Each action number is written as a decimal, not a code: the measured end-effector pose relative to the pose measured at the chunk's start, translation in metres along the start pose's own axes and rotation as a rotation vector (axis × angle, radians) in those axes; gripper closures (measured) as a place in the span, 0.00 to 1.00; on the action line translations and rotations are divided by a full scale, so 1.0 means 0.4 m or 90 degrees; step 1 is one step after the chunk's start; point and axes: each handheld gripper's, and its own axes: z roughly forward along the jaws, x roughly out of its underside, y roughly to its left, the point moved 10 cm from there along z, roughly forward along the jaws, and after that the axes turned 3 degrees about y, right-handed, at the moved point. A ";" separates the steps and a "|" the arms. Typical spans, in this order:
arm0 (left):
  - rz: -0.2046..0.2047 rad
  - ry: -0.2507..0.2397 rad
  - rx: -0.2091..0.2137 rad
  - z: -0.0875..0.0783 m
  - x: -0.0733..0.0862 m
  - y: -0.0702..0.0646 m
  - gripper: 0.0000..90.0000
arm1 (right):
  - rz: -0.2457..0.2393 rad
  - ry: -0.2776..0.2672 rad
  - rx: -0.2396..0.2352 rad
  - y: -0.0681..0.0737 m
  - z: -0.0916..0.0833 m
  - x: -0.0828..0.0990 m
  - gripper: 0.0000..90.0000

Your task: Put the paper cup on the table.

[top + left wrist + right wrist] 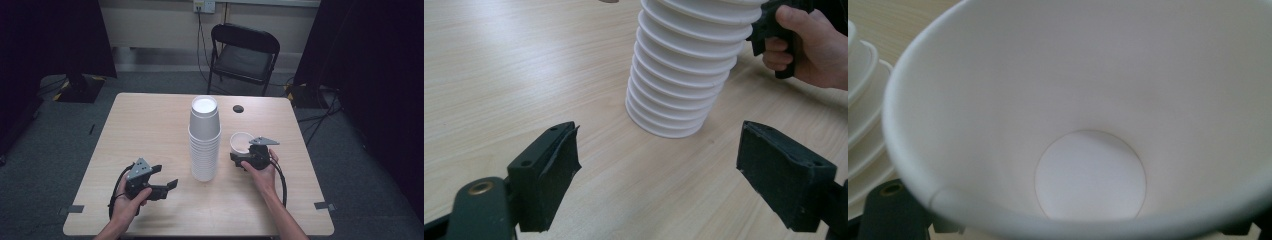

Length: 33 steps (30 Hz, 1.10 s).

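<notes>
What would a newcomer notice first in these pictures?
A tall stack of white cups stands upside down mid-table. Just right of it, the right gripper holds a single cup, mouth up. The left gripper waits open, left of the stack.

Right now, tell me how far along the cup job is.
Done: one single cup is off the stack of cups and upright, mouth up, beside it. In hand: the right gripper is at that cup, whose empty inside shows in the right gripper view; I cannot tell whether the jaws are shut on it. The left gripper is open, facing the stack. Left: the tall upside-down stack.
</notes>
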 end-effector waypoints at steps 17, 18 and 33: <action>-0.019 -0.016 -0.029 -0.018 -0.014 0.043 0.19 | -0.002 0.021 -0.008 -0.006 -0.071 0.038 0.15; -0.018 -0.017 -0.031 -0.018 -0.015 0.045 0.19 | -0.003 0.020 -0.012 -0.004 -0.078 0.039 0.15; -0.021 -0.012 -0.063 -0.026 -0.013 0.070 0.19 | 0.004 -0.029 -0.004 0.006 -0.224 0.037 0.15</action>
